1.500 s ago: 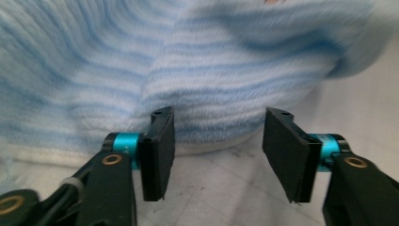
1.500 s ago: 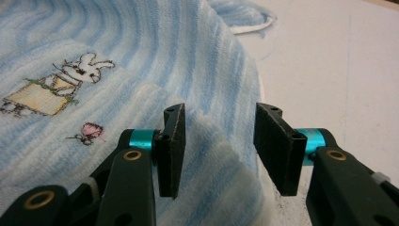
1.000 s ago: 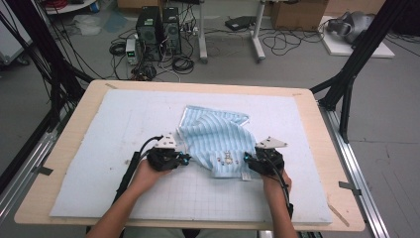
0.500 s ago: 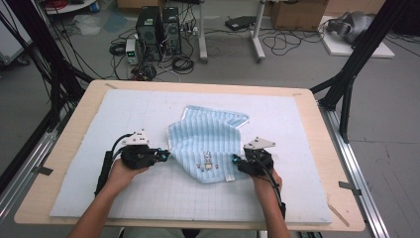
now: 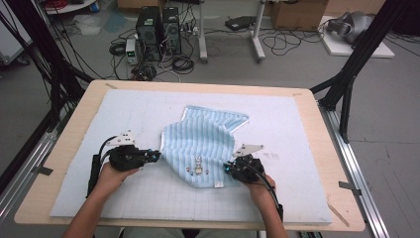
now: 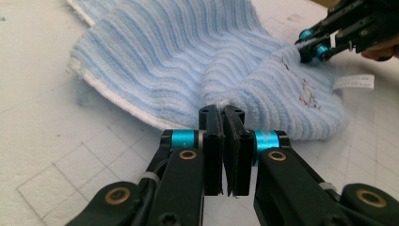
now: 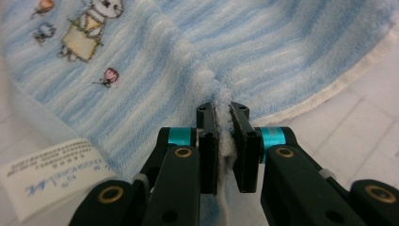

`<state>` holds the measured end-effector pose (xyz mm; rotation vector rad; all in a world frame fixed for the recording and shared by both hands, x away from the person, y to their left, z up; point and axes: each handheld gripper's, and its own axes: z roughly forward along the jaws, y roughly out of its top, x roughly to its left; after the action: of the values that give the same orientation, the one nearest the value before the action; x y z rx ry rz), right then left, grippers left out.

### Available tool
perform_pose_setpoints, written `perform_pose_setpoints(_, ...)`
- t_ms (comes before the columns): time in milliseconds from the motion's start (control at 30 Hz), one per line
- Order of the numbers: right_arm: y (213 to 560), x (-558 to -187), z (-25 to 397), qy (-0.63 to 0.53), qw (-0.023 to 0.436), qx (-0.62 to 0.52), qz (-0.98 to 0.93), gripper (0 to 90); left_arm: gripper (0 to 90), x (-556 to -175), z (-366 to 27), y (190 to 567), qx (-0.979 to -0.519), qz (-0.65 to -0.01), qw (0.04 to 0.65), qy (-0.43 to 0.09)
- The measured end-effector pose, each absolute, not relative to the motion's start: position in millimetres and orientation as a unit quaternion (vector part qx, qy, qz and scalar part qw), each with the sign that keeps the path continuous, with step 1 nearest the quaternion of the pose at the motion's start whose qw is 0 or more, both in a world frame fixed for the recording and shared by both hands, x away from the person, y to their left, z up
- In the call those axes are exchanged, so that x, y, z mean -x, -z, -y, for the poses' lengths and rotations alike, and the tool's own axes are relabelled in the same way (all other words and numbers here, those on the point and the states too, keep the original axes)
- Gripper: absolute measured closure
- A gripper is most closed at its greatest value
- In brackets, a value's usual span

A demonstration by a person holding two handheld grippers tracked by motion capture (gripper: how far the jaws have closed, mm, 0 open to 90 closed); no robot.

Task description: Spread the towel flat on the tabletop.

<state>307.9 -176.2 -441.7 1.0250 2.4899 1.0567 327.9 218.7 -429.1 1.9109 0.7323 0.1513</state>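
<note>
Nearest me, at the bottom of the high view, my two forearms come in, one gripper in each hand. My left gripper (image 5: 154,155) sits left of centre with its jaws clenched on the near-left edge of the towel (image 5: 200,148); in the left gripper view the pads meet on a thin fold of the white hem. My right gripper (image 5: 229,168), lower centre-right, is clamped on the near-right edge, where the right gripper view shows a ridge of cloth squeezed between its jaws, just beside the white care label (image 7: 44,175). I count one towel, blue-striped with a small embroidered figure (image 5: 197,165), lying rumpled in the middle of the pale gridded mat (image 5: 292,124) on the wooden table (image 5: 317,124), its far corner folded toward the upper centre. My worry is the left grip: it looks shallow, so a sharp pull apart could slip the hem free, or uneven tension could leave the far part bunched.
</note>
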Motion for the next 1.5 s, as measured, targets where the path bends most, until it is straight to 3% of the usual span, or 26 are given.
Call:
perform_pose_setpoints(233, 439.0, -287.1, 175.6, -0.363, 0.086, -0.322, -0.87, 82.9, 86.2, -323.6, -221.5, 427.7, -0.793, -0.295, 0.53, -0.047)
perform_pose_setpoints(367, 436.1, -279.6, 176.5, -0.355, 0.092, -0.315, -0.875, 81.0, 85.9, -324.8, -218.5, 431.0, -0.793, -0.293, 0.532, -0.042)
perform_pose_setpoints(433, 433.8, -281.5, 176.7, -0.358, 0.099, -0.321, -0.871, 75.6, 84.5, -326.5, -216.5, 432.8, -0.79, -0.299, 0.532, -0.048)
perform_pose_setpoints(567, 424.5, -292.7, 177.8, -0.395, 0.119, -0.348, -0.842, 57.1, 54.7, -331.1, -218.0, 435.6, -0.771, -0.343, 0.532, -0.071)
perform_pose_setpoints(633, 418.6, -300.9, 177.9, -0.412, 0.142, -0.367, -0.822, 46.9, 52.5, -331.6, -222.1, 437.3, -0.762, -0.347, 0.541, -0.077)
perform_pose_setpoints(733, 413.6, -311.1, 177.3, -0.419, 0.172, -0.379, -0.807, 43.5, 45.8, -330.9, -227.7, 438.4, -0.752, -0.357, 0.546, -0.098)
perform_pose_setpoints(967, 415.9, -333.9, 164.7, -0.401, 0.206, -0.39, -0.803, 44.9, 41.3, -326.5, -233.6, 437.9, -0.731, -0.359, 0.562, -0.146)
perform_pose_setpoints(1300, 436.8, -362.0, 133.9, -0.345, 0.187, -0.402, -0.827, 45.0, 40.0, -322.3, -231.6, 435.7, -0.728, -0.355, 0.562, -0.165)
perform_pose_setpoints(1400, 441.2, -366.0, 129.1, -0.334, 0.178, -0.391, -0.839, 59.2, 40.0, -322.2, -231.0, 435.7, -0.727, -0.353, 0.566, -0.162)
perform_pose_setpoints(1467, 439.6, -366.6, 128.4, -0.333, 0.17, -0.382, -0.845, 79.5, 40.0, -322.3, -230.9, 436.4, -0.731, -0.352, 0.562, -0.163)
perform_pose_setpoints(1500, 438.0, -365.1, 126.3, -0.321, 0.185, -0.374, -0.85, 83.4, 39.9, -322.2, -230.7, 436.6, -0.732, -0.352, 0.561, -0.161)
